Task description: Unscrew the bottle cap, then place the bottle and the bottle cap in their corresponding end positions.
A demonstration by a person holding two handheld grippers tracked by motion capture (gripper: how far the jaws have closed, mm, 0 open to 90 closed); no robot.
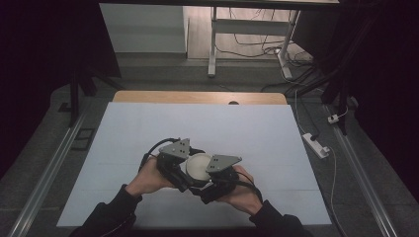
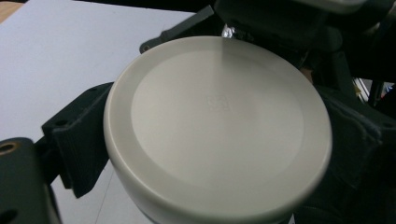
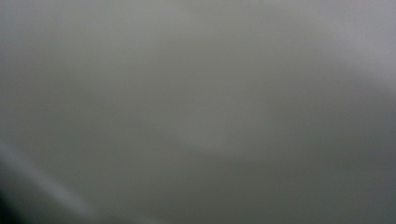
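White mat (image 1: 148,133) bare all round; only white round lid (image 1: 197,165) wedged between left gripper (image 1: 180,170) and right gripper (image 1: 210,180)

Dim room, grey floor (image 1: 49,148), white-legged desk (image 1: 213,44) beyond, power strip (image 1: 316,144) at right

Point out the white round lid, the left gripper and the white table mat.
white round lid (image 2: 217,126): left gripper view, middle of its flat top.
left gripper (image 1: 184,170): high view, between its fingertips by the lid.
white table mat (image 1: 207,123): high view, bare stretch beyond the grippers.
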